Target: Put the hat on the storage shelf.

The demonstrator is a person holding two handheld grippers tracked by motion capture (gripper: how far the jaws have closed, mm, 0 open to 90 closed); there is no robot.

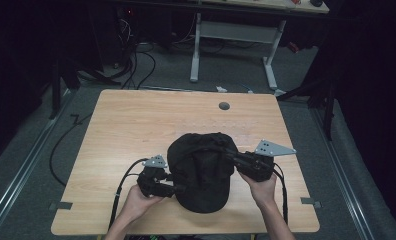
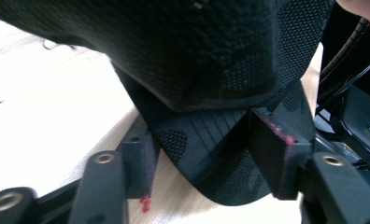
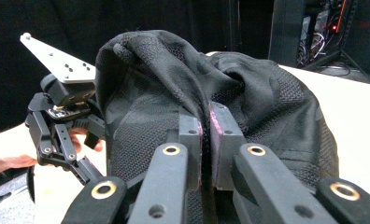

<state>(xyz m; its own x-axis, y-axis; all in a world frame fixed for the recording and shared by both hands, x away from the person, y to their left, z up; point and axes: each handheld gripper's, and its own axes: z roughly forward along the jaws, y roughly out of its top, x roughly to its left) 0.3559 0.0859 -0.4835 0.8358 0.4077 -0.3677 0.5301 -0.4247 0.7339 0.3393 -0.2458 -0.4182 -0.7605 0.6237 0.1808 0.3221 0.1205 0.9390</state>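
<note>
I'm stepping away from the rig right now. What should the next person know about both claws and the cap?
Right claw: shut on a pinch of the black cap's fabric, at its right side in the high view.
Left claw: open around the cap's brim, pads not pressing on it.
The cap lies on the wooden table, near the front edge, crown partly lifted by the right claw.
Done: right grip.
Left: probably closing the left claw on the brim.

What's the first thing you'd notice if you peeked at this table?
A big black cap sits near the front edge of the wooden table, between two hands. The right gripper pinches a fold of its fabric, jaws shut tight. The left gripper has its jaws either side of the cap's brim, not yet pressing it.
</note>
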